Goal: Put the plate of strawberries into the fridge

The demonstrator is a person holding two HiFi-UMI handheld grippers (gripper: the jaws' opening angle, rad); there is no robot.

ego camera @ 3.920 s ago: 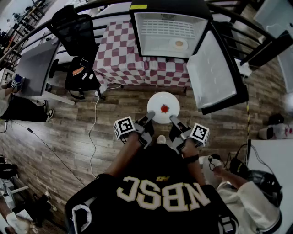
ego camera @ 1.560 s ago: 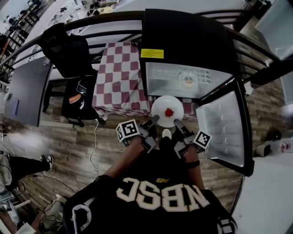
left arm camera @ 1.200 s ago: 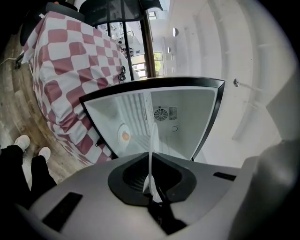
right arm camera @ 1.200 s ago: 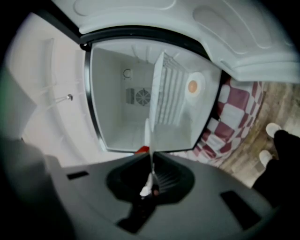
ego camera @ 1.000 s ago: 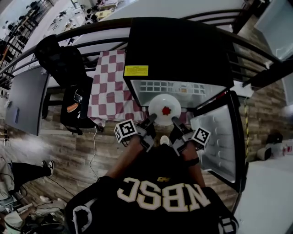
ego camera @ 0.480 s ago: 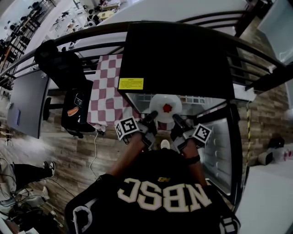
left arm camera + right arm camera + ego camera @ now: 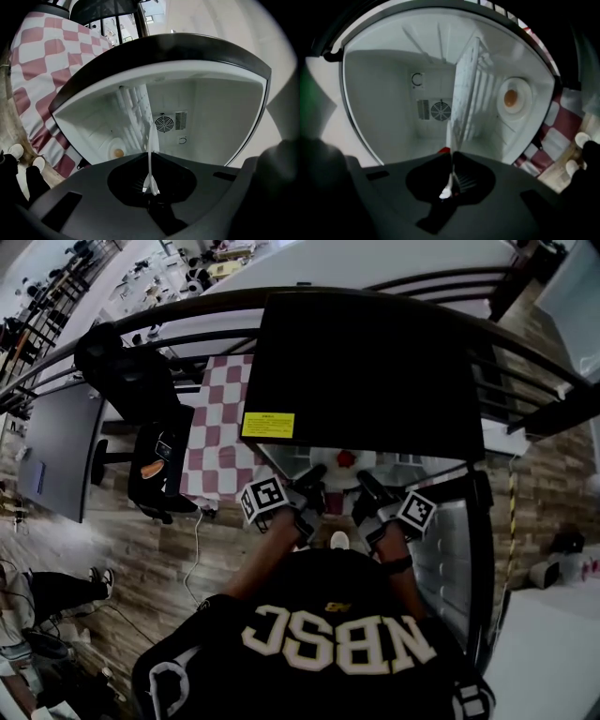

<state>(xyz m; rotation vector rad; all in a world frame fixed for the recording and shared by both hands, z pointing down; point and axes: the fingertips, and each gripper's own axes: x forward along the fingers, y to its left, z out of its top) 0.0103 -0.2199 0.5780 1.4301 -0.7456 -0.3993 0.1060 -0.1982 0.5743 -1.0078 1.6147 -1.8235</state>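
Clearly the carrying-in step: the left tool [image 7: 312,476] and right tool [image 7: 364,482] each pinch the rim of the plate [image 7: 367,463], nearly closed, holding it with its strawberry [image 7: 346,458] at the fridge [image 7: 366,362] mouth, centre frame. Next, I'd judge, slide it level inside, set down, release

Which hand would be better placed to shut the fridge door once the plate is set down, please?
Probably right: the open door stands just beside the right gripper, while the left gripper grips the plate opposite.
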